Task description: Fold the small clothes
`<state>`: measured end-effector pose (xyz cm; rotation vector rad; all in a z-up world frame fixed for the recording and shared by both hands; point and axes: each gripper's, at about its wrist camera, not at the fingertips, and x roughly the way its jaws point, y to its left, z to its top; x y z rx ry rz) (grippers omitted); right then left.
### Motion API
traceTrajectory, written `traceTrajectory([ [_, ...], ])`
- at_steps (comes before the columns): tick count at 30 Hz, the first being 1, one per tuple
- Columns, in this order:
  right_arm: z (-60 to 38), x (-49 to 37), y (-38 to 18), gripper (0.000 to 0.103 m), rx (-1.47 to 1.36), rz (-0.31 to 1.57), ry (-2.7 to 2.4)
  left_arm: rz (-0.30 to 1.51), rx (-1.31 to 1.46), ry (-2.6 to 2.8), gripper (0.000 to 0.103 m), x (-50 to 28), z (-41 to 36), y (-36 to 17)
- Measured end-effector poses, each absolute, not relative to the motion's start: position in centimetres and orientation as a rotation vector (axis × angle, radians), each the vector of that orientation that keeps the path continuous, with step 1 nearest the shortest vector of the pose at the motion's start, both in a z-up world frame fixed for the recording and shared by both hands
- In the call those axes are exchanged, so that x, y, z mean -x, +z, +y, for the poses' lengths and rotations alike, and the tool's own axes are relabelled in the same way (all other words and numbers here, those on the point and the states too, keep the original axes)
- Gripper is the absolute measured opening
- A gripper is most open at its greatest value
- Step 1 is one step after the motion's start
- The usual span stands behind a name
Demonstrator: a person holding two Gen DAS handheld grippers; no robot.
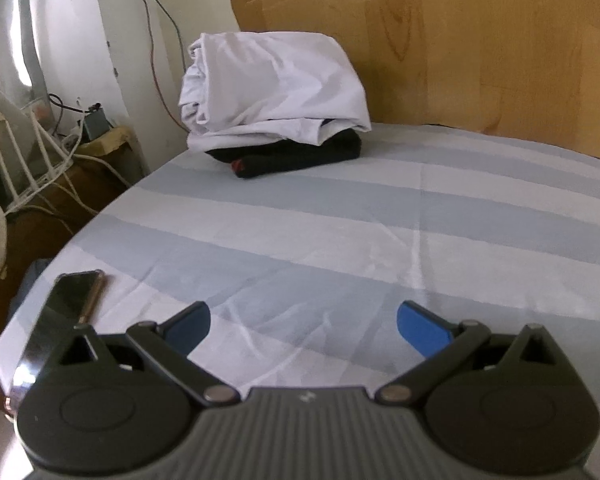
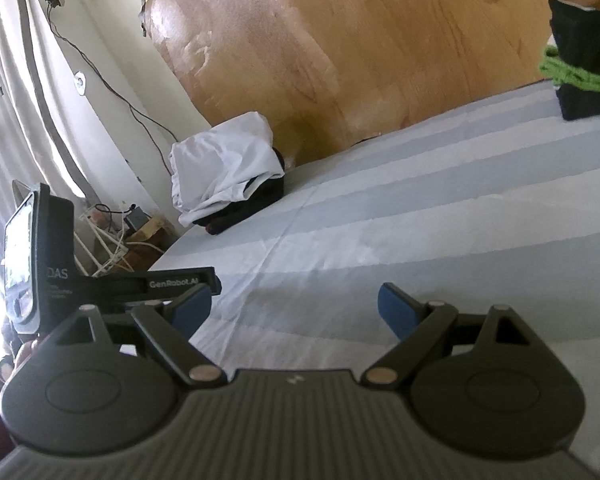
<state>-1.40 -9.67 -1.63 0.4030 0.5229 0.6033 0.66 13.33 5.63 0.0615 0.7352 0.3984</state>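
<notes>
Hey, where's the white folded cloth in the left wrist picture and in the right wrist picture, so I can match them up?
Left wrist: the white cloth sits upper centre, far across the bed, on top of a black garment.
Right wrist: the white cloth is left of centre, on the bed's far corner, over the same black garment.
Shared landmark: the wooden headboard right behind it.

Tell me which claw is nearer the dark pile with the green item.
Right. That dark pile sits ahead-right of the open right claw; the open left claw faces the white stack, pile unseen.
</notes>
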Motion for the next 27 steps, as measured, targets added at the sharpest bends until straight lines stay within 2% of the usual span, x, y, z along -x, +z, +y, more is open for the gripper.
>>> traceTrajectory([
  [27,-9.1,1.7,-1.6,0.092,-0.358,0.51,0.582,0.753,-0.039,0.37,0.103,-1.3,13.3,4.5],
])
